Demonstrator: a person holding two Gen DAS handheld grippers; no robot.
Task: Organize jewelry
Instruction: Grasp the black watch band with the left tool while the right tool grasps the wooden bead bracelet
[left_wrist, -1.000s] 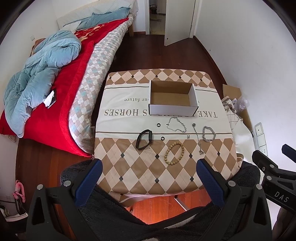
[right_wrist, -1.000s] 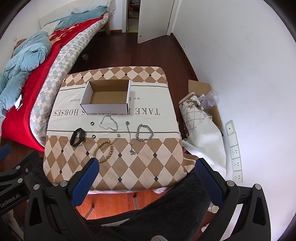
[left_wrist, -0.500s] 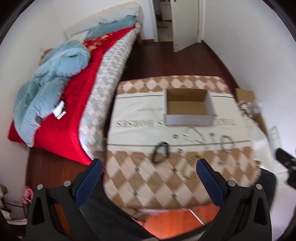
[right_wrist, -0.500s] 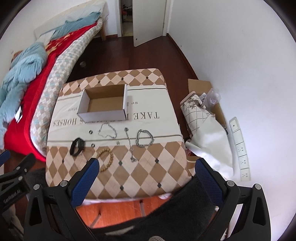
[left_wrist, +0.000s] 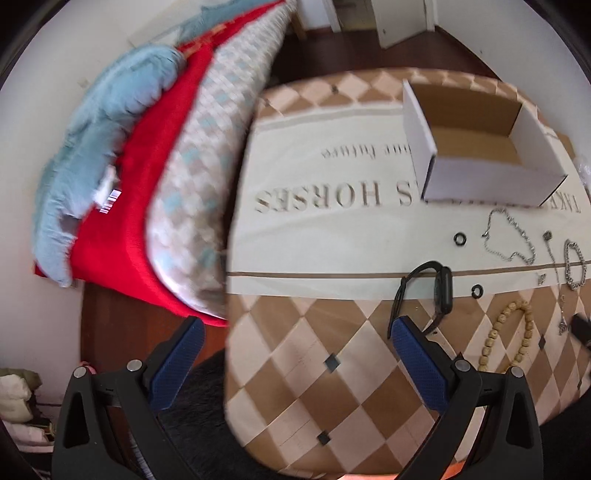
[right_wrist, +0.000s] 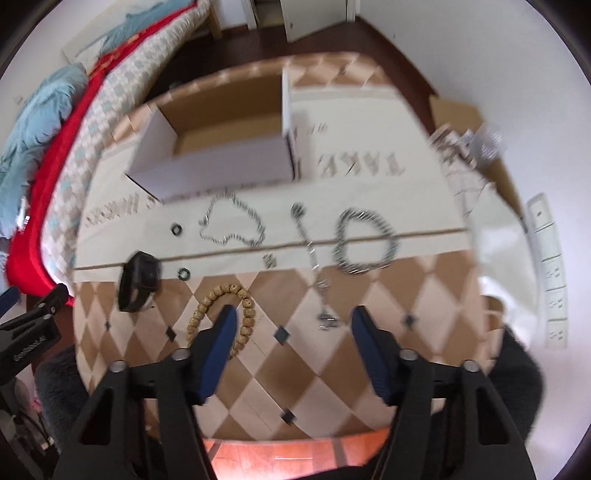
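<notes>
An open white cardboard box (right_wrist: 218, 162) (left_wrist: 480, 147) stands on the patterned tablecloth. In front of it lie a thin silver chain (right_wrist: 232, 221) (left_wrist: 508, 236), a pendant necklace (right_wrist: 314, 258), a thick silver bracelet (right_wrist: 365, 240) (left_wrist: 574, 264), a wooden bead bracelet (right_wrist: 218, 302) (left_wrist: 508, 338), a black smartwatch (right_wrist: 138, 280) (left_wrist: 428, 295) and two small black rings (right_wrist: 176, 229) (right_wrist: 183, 273). My right gripper (right_wrist: 291, 332) is open and empty, low over the table between the bead bracelet and the necklace's end. My left gripper (left_wrist: 295, 347) is open and empty, left of the smartwatch.
A bed with a red cover and blue duvet (left_wrist: 110, 166) runs along the table's left side. A bag and cardboard (right_wrist: 476, 155) lie on the floor at the right, near a power strip (right_wrist: 550, 269). A door (right_wrist: 317, 14) stands open at the back.
Both grippers have moved forward and down toward the table. The left one has swung left. The right one's fingers have narrowed somewhat. No jewelry has moved.
</notes>
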